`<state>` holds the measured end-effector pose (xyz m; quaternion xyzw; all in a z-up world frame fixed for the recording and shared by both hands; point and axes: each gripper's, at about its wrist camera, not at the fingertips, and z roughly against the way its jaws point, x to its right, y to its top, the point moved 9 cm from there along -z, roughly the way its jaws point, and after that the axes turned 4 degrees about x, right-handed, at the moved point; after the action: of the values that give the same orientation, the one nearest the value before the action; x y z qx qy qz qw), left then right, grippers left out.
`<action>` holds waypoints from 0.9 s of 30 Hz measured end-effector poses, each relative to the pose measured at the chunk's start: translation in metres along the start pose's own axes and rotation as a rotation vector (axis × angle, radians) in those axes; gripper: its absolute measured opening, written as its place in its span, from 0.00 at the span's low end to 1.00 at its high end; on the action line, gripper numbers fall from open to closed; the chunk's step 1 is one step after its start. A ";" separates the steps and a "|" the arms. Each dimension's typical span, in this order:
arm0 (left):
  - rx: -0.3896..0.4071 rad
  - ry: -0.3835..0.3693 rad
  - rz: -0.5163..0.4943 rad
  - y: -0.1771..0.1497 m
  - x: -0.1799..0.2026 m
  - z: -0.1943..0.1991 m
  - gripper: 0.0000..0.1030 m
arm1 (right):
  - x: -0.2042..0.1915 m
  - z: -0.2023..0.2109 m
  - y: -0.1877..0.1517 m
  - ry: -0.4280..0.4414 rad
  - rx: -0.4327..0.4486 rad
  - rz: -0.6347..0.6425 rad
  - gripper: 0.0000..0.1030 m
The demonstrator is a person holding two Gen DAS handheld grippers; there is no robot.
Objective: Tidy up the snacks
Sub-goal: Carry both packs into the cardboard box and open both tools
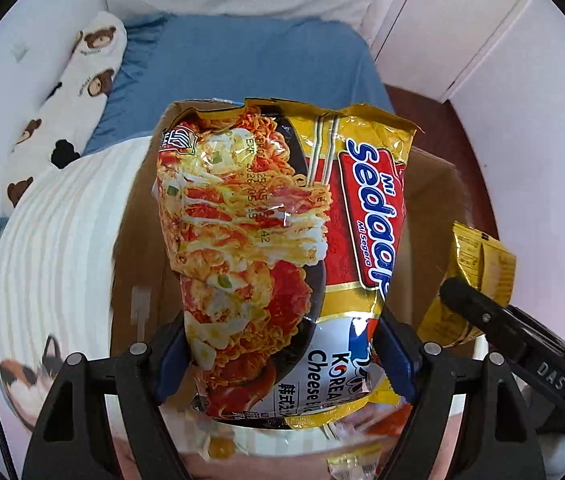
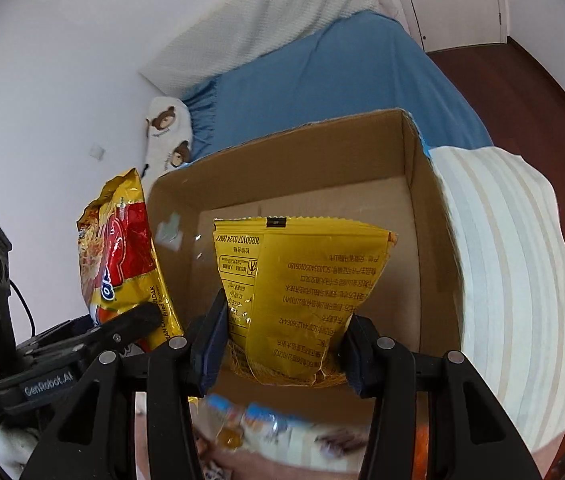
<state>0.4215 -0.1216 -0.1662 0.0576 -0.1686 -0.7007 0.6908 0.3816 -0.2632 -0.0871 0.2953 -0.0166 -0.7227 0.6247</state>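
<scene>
My left gripper [image 1: 278, 364] is shut on a Mi Sedaap noodle packet [image 1: 278, 240], red and gold, held upright in front of an open cardboard box [image 1: 430, 200]. The packet also shows in the right wrist view [image 2: 118, 256], left of the box. My right gripper [image 2: 282, 344] is shut on a yellow snack bag [image 2: 302, 292] with its printed back facing me, held over the open cardboard box [image 2: 422, 208]. The yellow bag and the right gripper's finger show at the right of the left wrist view [image 1: 478, 280]. The box interior that I can see holds nothing.
The box sits on a bed with a blue sheet [image 2: 322, 80] and a striped cream blanket [image 2: 514, 280]. A bear-print pillow [image 1: 74, 92] lies along the wall. More blurred snack packets [image 2: 266, 428] lie below the grippers. Wooden floor [image 2: 542, 92] at right.
</scene>
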 end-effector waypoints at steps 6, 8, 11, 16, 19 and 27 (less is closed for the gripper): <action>-0.086 0.033 -0.045 0.019 -0.008 -0.028 0.77 | 0.003 -0.059 0.027 -0.052 -0.065 0.033 0.50; -0.103 0.042 -0.055 0.015 -0.011 -0.031 0.77 | 0.006 -0.075 0.032 -0.066 -0.086 0.036 0.50; -0.127 0.049 -0.069 0.007 -0.011 -0.027 0.77 | 0.009 -0.097 0.039 -0.080 -0.117 0.041 0.50; -0.177 0.060 -0.067 0.000 -0.014 -0.038 0.77 | 0.013 -0.132 0.045 -0.065 -0.181 0.034 0.51; -0.196 0.049 -0.060 -0.002 -0.015 -0.045 0.78 | 0.011 -0.140 0.043 -0.065 -0.214 0.033 0.73; -0.159 0.037 -0.015 0.002 -0.025 -0.034 0.84 | 0.021 -0.142 0.044 -0.101 -0.225 0.051 0.89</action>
<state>0.4353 -0.1023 -0.2012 0.0168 -0.0994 -0.7159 0.6909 0.4840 -0.2431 -0.1959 0.1863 0.0257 -0.7180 0.6702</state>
